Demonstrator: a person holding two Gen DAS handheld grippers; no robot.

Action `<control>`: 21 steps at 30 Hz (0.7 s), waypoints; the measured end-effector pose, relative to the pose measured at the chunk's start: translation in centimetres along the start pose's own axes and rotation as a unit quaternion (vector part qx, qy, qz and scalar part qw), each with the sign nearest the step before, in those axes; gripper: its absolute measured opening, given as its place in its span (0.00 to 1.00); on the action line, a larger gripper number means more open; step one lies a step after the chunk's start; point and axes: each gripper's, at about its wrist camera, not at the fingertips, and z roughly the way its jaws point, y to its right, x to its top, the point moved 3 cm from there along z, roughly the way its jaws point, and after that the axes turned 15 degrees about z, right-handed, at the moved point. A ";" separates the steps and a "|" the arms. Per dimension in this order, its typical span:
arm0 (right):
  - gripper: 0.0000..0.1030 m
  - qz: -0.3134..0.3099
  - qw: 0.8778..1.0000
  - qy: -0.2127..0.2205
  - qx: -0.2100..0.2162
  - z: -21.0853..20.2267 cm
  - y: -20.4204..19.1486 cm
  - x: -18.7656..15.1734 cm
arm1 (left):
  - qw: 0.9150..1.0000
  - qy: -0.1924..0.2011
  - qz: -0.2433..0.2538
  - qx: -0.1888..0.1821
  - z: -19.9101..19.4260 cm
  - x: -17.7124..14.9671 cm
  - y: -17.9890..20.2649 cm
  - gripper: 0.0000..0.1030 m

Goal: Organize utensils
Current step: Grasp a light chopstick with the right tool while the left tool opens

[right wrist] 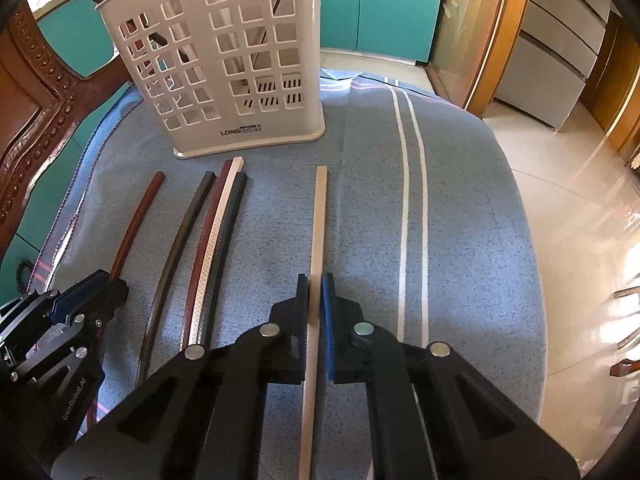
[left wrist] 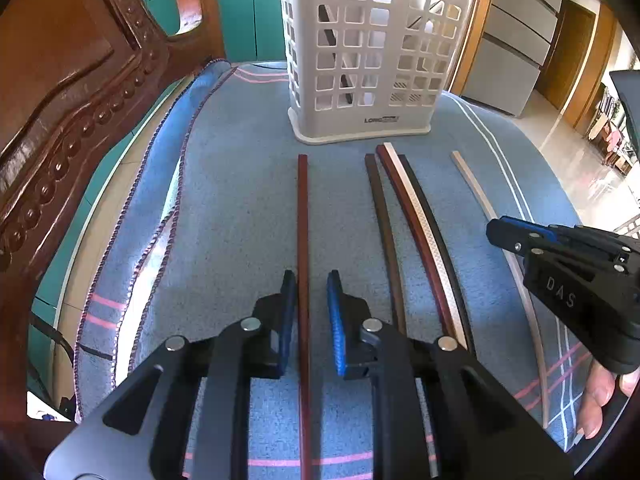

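— Six chopsticks lie on the blue towel (right wrist: 480, 216) before the white utensil basket (right wrist: 224, 60). Where is there room?

— Right of the pale chopstick (right wrist: 318, 220), open cloth runs to the table's edge; a carved chair (left wrist: 60, 120) crowds the left.

— Grippers?

— The left gripper (left wrist: 312, 312) stands apart around the red-brown chopstick (left wrist: 303, 208); the right gripper (right wrist: 315, 312) straddles the pale one, fingers close beside it, whether clamped I cannot tell.

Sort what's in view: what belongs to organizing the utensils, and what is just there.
Job:
red-brown chopstick
beige chopstick
dark brown chopstick
bundle of three chopsticks
white utensil holder

Just there:
blue towel
carved wooden chair
teal cabinets
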 end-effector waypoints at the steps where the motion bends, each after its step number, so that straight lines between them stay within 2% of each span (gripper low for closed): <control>1: 0.08 -0.001 1.000 0.001 0.000 0.0 0.0 0.0 | 1.000 0.000 0.000 -0.001 0.0 0.0 0.0 0.17; 8: 0.08 -0.001 1.000 0.003 0.000 0.0 0.1 -0.1 | 1.000 0.000 -0.007 -0.009 -0.1 -0.1 -0.1 0.17; 13: 0.12 -0.006 1.000 0.007 -0.001 0.1 -0.1 0.0 | 1.000 -0.001 -0.005 -0.009 -0.1 -0.2 -0.5 0.17; 17: 0.13 -0.009 1.000 0.010 -0.004 0.2 -0.2 -0.1 | 1.000 -0.009 -0.017 -0.009 -0.2 -0.2 -1.1 0.07; 19: 0.12 -0.008 1.000 0.010 0.000 0.2 -0.3 -0.2 | 0.999 -0.014 -0.029 -0.023 -0.4 -0.3 -1.4 0.07; 21: 0.07 -0.005 1.000 0.010 0.008 0.1 -0.1 -0.3 | 0.999 -0.017 -0.037 -0.034 -0.5 -0.4 -1.7 0.06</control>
